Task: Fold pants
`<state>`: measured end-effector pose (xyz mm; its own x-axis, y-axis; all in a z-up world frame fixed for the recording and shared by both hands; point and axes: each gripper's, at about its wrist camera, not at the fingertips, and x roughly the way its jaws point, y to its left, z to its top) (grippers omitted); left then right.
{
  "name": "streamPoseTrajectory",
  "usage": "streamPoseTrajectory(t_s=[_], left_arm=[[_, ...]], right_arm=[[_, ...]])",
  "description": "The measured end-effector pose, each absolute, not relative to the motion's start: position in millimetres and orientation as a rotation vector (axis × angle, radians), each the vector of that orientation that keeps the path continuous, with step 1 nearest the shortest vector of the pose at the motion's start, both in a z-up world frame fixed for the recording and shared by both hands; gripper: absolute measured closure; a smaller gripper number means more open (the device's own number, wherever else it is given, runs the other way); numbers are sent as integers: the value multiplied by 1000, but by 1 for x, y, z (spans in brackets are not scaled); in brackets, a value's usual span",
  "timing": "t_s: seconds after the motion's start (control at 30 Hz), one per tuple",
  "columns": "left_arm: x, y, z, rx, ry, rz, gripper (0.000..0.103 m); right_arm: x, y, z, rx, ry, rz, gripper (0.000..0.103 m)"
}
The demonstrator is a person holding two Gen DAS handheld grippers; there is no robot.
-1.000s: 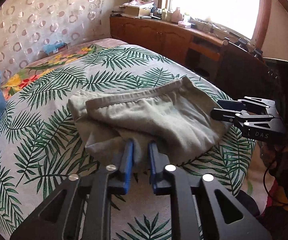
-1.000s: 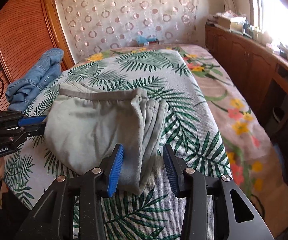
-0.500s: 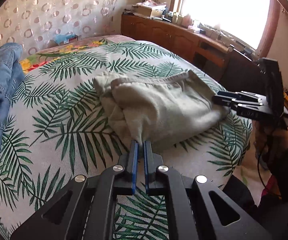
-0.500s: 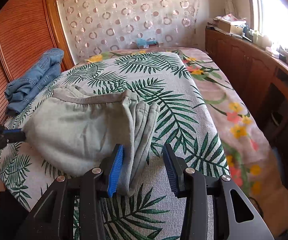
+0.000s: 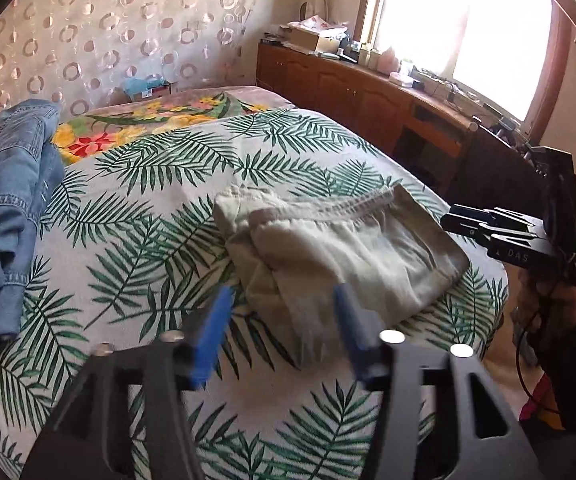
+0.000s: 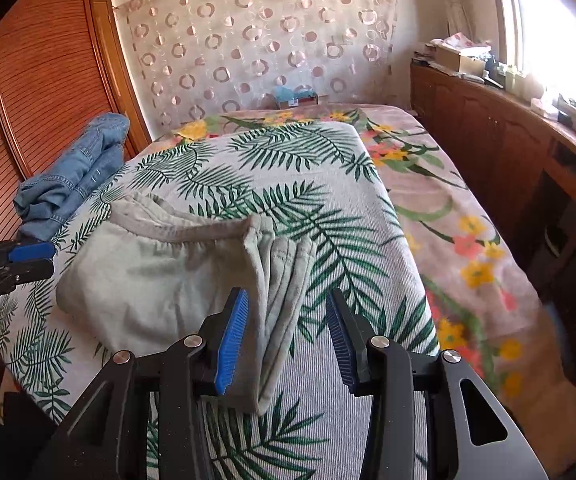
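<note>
Pants (image 5: 340,252) lie folded on the bed (image 5: 136,216). My left hand-held gripper (image 5: 280,328) has just been opening, nothing clamped; right hand-held gripper (image 6: 288,332) open astride their edge. Risk: nudging unfolds layers.

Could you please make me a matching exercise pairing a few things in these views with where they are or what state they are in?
Things:
1. folded grey-green cotton pants
2. crumpled blue denim jeans
3. left gripper
4. light blue box

Places or states:
A. at the far end of the bed, by the circle-patterned curtain
B. jaws open, having just opened, nothing gripped
C. lying folded on the palm-leaf bedspread
D. heaped at the bed's edge near the wooden slatted door

Pairs: 1-C, 2-D, 3-B, 4-A
</note>
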<state>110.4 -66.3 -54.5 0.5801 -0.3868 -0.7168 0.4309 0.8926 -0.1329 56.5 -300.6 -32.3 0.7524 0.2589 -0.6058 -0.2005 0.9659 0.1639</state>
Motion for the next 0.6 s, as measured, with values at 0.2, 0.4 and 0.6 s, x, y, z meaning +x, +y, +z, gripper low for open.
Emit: streamPoseTrajectory(t_s=[0.2, 0.4, 0.6], left_arm=[[129, -78, -52, 90, 787, -443, 25], [159, -92, -64, 107, 853, -461, 59], [168, -101, -74, 129, 876, -492, 81]], right_arm=[[70, -289, -22, 67, 650, 278, 61], [94, -279, -27, 62, 678, 314, 61], [114, -275, -35, 52, 737, 323, 94]])
